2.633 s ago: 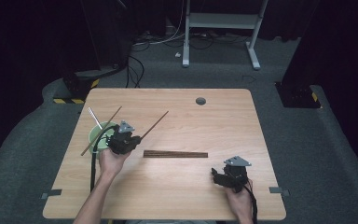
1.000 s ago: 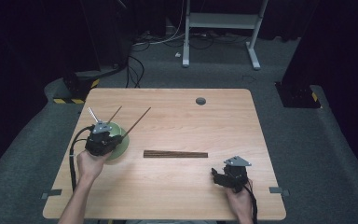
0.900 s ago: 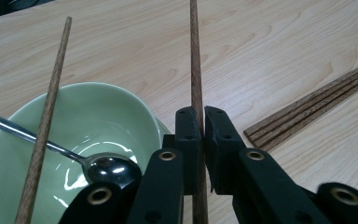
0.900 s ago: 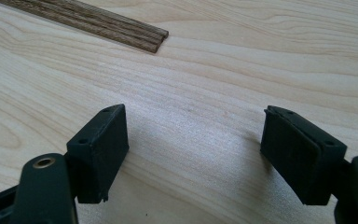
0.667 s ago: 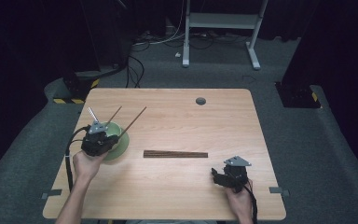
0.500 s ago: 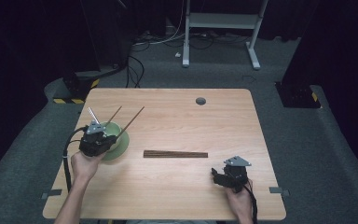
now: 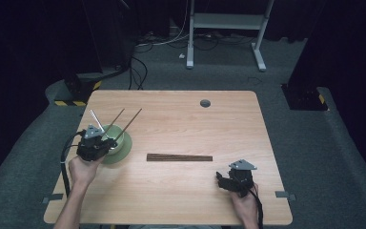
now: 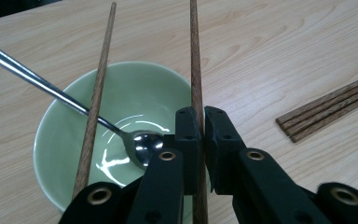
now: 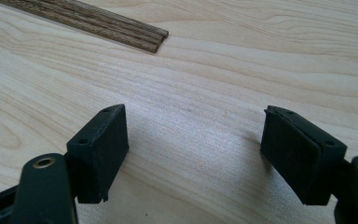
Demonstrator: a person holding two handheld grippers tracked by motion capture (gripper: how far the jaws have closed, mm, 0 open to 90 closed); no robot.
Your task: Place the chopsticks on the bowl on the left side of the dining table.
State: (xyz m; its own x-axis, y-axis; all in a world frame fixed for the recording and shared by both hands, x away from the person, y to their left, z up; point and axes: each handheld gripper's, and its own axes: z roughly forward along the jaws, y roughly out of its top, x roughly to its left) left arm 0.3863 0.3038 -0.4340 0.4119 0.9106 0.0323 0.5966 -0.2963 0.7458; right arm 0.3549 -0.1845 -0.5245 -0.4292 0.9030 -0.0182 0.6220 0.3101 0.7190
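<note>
A pale green bowl (image 7: 120, 144) (image 8: 163, 86) sits at the table's left, with a metal spoon (image 7: 96, 120) (image 8: 51, 88) lying in it. One brown chopstick (image 7: 116, 119) (image 8: 97, 93) leans in the bowl. My left gripper (image 7: 104, 144) (image 8: 201, 116) hovers at the bowl's near rim, shut on a second chopstick (image 7: 131, 120) (image 8: 195, 60) that points away over the bowl. A bundle of several chopsticks (image 7: 179, 157) (image 8: 331, 109) (image 9: 88, 21) lies flat at the table's middle. My right gripper (image 7: 225, 180) (image 9: 193, 135) rests open on the wood near the front right, nothing between its jaws.
The wooden table (image 7: 186, 124) has a round cable hole (image 7: 205, 103) near its far edge. A cable trails from the left gripper off the table's left side. Dark carpet, a white desk frame (image 7: 224, 21) and black equipment stand beyond the far edge.
My left gripper has carried its chopstick leftward from beside the bowl to over it, slowing in the last half second. The right gripper and the bundle have not moved.
</note>
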